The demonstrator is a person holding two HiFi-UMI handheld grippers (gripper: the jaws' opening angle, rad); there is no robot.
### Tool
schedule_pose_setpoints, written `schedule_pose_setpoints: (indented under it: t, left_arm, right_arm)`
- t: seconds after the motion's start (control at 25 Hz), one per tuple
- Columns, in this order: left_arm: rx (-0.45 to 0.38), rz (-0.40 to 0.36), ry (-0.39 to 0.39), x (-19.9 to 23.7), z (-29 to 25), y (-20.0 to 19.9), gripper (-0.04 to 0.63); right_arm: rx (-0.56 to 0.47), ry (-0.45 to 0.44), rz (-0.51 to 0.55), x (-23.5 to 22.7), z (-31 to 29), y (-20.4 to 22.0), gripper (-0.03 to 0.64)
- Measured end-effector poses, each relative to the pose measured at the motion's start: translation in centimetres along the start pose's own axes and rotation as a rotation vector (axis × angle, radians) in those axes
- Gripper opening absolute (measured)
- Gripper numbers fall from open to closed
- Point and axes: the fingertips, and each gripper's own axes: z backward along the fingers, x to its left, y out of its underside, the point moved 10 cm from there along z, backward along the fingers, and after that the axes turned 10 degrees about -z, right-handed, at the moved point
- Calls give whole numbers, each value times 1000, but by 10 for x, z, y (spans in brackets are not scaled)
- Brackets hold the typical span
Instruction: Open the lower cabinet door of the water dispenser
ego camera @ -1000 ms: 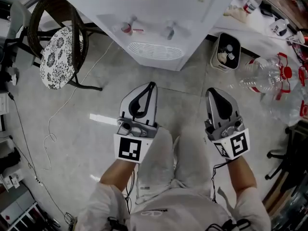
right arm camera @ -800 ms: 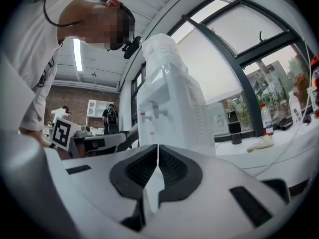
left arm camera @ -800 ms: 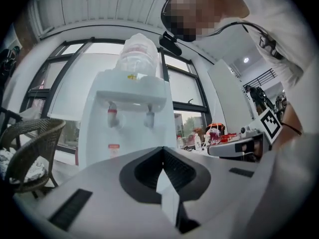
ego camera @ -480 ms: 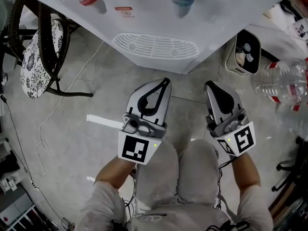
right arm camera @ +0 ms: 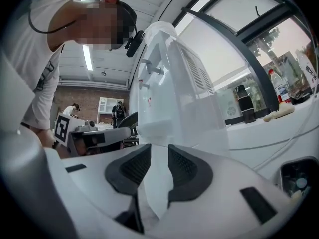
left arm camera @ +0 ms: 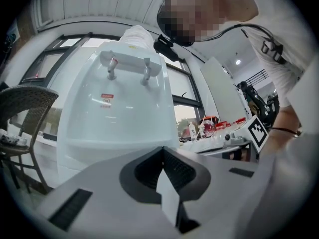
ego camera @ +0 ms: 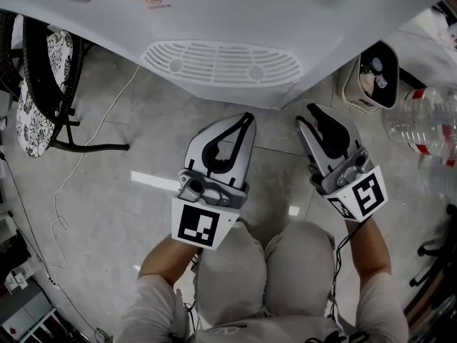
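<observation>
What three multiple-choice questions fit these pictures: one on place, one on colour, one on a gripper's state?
1. In the head view, the cushioned chair is at the: A) right edge B) left edge C) bottom.
2. The water dispenser is: A) white B) black C) red.
3. The right gripper is: A) shut on a bottle B) shut on a handle C) open, empty.
B: it stands left of the dispenser. A: its shell is white. C: its jaws have just been opening, with nothing between them.

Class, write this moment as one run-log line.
left claw: shut, empty | right claw: just opening, nothing between | water dispenser: ahead, untouched
</observation>
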Motion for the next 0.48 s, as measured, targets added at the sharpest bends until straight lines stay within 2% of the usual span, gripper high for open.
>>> schedule_pose_setpoints:
  t: [0.28,0.48]
  left_arm:
    - [-11,-6,4,-14,-19,28,3]
    - [-20,3,34,-27,-33,34,3]
  right_arm:
    - [3,48,28,-11,-9,19,132]
    - [22,70,35,-25,-12,34,167]
